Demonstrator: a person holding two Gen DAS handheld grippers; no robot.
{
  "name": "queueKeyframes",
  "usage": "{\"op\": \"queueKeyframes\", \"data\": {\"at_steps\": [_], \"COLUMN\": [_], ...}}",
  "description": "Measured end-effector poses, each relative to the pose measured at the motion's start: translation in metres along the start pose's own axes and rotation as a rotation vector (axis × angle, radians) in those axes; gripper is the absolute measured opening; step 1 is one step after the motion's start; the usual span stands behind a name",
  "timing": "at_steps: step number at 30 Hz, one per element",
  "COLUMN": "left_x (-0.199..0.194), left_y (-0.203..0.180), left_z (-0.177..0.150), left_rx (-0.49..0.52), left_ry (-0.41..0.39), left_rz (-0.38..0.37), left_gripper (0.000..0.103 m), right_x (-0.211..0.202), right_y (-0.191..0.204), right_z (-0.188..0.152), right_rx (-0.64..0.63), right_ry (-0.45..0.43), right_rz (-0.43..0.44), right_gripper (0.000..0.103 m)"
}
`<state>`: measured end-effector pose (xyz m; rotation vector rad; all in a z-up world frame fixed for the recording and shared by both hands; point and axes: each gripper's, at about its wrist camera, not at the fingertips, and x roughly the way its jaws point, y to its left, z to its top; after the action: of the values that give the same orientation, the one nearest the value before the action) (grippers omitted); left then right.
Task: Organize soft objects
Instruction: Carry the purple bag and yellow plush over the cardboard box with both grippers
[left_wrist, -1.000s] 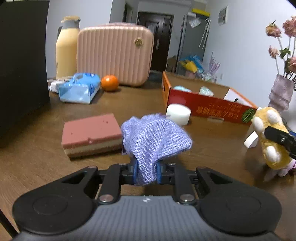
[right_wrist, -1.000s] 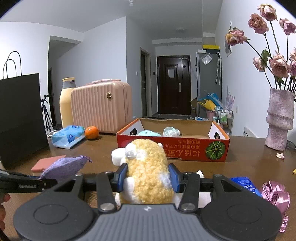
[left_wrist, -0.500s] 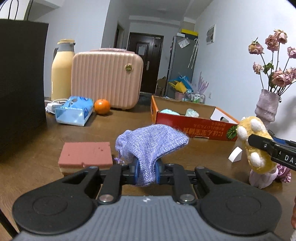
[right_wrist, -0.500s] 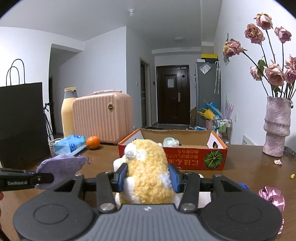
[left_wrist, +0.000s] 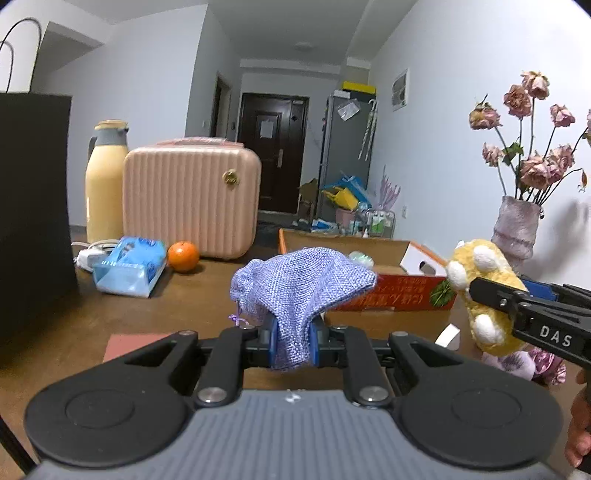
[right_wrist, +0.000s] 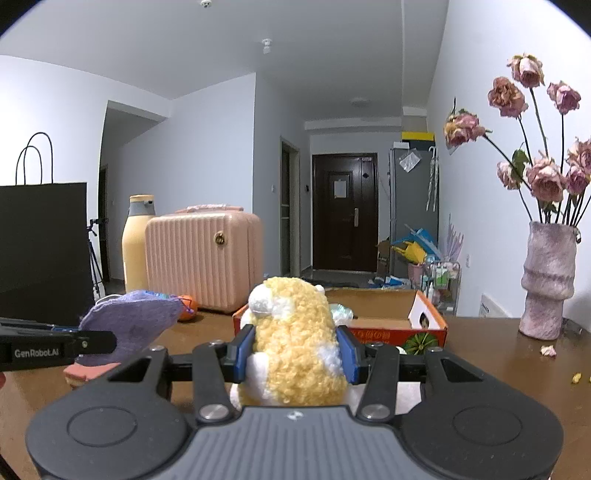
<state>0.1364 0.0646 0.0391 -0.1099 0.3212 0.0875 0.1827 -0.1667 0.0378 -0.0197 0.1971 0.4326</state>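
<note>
My left gripper (left_wrist: 293, 341) is shut on a purple woven pouch (left_wrist: 301, 286) and holds it up above the brown table; the pouch also shows at the left of the right wrist view (right_wrist: 131, 323). My right gripper (right_wrist: 295, 356) is shut on a yellow-and-white plush toy (right_wrist: 295, 339), also lifted; the toy shows at the right of the left wrist view (left_wrist: 480, 291). An open red cardboard box (right_wrist: 388, 332) with some soft items inside stands behind both; in the left wrist view it (left_wrist: 406, 291) lies just beyond the pouch.
A pink sponge (left_wrist: 125, 345) lies on the table below the left gripper. A blue tissue pack (left_wrist: 129, 266), an orange (left_wrist: 183, 256), a pink case (left_wrist: 192, 206) and a yellow flask (left_wrist: 103, 184) stand far left. A black bag (left_wrist: 33, 221) is at the left, a vase (right_wrist: 548, 280) at the right.
Both grippers have risen with their loads. The table and the sponge have dropped lower in view, and more of the room and ceiling shows.
</note>
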Motion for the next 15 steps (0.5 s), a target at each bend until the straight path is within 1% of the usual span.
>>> {"op": "queueKeyframes", "data": {"at_steps": [7, 15], "left_x": [0.007, 0.024], "left_y": [-0.016, -0.026], "left_z": [0.012, 0.03], "left_rx": [0.01, -0.004], "left_ry": [-0.027, -0.047], "left_rz": [-0.018, -0.015], "left_gripper": [0.017, 0.017], "right_x": [0.006, 0.017], "right_y": [-0.007, -0.018], "right_z": [0.014, 0.032], "right_rx": [-0.007, -0.002], "right_ry": [-0.031, -0.066], "right_rz": [-0.021, -0.04], "right_gripper": [0.046, 0.046]}}
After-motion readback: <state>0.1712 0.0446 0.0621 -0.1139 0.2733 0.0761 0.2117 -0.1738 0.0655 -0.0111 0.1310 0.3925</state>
